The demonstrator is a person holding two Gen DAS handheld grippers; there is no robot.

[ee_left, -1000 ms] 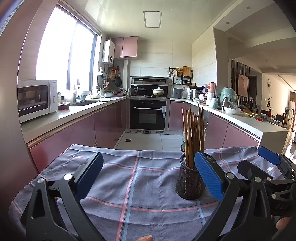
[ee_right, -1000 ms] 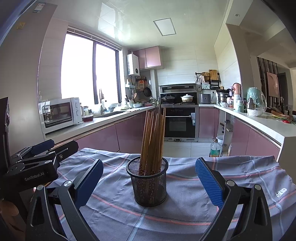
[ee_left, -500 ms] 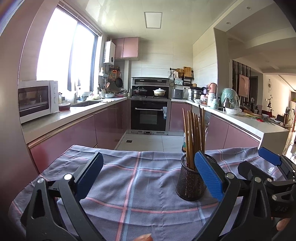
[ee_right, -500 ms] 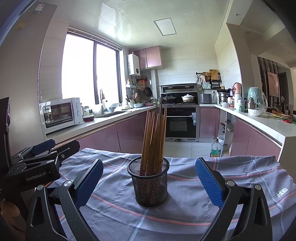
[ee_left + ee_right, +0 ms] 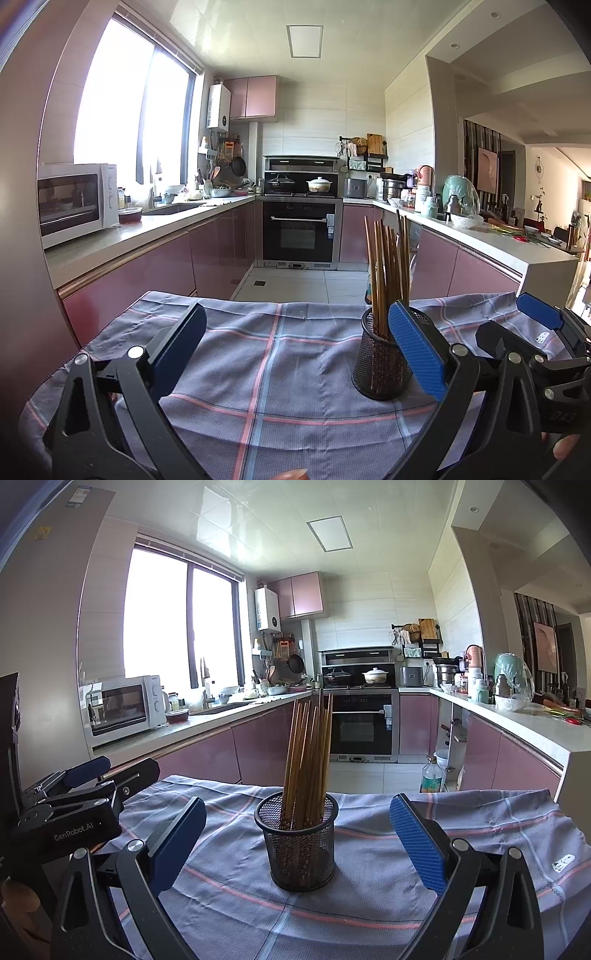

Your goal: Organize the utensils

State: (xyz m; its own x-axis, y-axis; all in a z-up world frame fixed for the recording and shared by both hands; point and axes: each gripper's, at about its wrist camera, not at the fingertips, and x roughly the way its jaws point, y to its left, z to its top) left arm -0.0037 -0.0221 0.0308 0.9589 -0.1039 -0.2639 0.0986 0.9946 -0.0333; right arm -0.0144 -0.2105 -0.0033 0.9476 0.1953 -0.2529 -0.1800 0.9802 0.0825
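Note:
A black mesh holder [image 5: 300, 843] stands upright on a blue plaid cloth [image 5: 369, 897], packed with several brown wooden chopsticks [image 5: 308, 760]. My right gripper [image 5: 295, 834] is open, its blue pads either side of the holder and nearer to me, touching nothing. In the left wrist view the same holder [image 5: 380, 363] with its chopsticks [image 5: 388, 273] sits right of centre, partly behind the right pad. My left gripper [image 5: 299, 350] is open and empty over bare cloth [image 5: 280, 369]. Each gripper shows at the edge of the other's view.
The clothed table ends at a far edge, with tiled floor beyond. Pink cabinets run along both sides, with a microwave [image 5: 123, 707] on the left counter and an oven [image 5: 360, 725] at the back. A bottle [image 5: 430, 777] stands on the floor at right.
Both views have crept slightly; the holder looks a touch nearer and farther right. Both grippers stay open and empty.

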